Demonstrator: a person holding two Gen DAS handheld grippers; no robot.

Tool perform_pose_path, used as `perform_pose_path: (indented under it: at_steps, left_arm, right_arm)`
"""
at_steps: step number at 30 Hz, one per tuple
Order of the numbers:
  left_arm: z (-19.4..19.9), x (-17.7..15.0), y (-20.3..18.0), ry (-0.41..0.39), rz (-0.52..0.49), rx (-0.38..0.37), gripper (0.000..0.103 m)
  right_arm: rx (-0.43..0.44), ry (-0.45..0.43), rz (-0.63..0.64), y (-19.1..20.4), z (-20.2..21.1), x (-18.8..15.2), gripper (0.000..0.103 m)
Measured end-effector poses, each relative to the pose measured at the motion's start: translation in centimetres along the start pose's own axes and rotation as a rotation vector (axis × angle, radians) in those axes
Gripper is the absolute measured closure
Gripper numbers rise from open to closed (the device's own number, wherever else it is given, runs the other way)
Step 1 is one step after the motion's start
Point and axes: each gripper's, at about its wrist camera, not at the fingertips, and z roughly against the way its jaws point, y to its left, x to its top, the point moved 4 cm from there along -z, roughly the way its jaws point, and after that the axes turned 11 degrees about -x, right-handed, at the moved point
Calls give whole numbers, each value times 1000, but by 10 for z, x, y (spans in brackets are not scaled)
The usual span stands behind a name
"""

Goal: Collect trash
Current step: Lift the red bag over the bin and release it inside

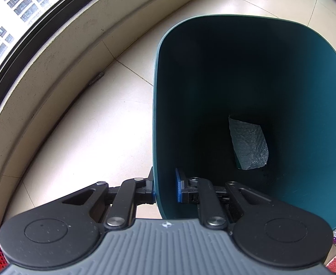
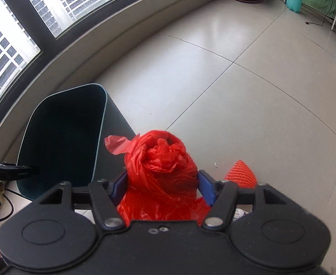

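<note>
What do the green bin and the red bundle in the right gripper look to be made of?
Bin: probably moulded plastic, matte dark green, with thin smooth seamless walls and a rounded rim. Red bundle: thin plastic film, likely a bag, slightly glossy, crumpled into fine pleats with a loose torn-looking flap. The right gripper holds it.

Dark teal bin [image 1: 305,73], red plastic bag [image 2: 161,171], orange-red mesh [image 2: 242,174], perhaps greyish crinkled scrap [image 1: 249,144], cream floor tiles [image 1: 94,137].

Pale tiled floor [image 2: 213,91], curved window [image 2: 53,6] (apartment blocks outside), low beige ledge [image 1: 53,68], daylight.
</note>
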Motion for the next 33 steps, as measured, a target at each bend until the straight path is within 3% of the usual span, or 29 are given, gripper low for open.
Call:
perform_pose_path:
  at_steps: [8,22,33]
  left_arm:
    - [0,0,-2,-5,5,-18,88]
    - [2,1,-8,-13,15,-56,88]
    - [-1,7,-31,-8,6,-68,88]
  right_arm:
    - [114,-104,79,69,41,51,40]
    - [230,-97,67,158,-24,78,40]
    - [89,106,101,156,-123,25,40]
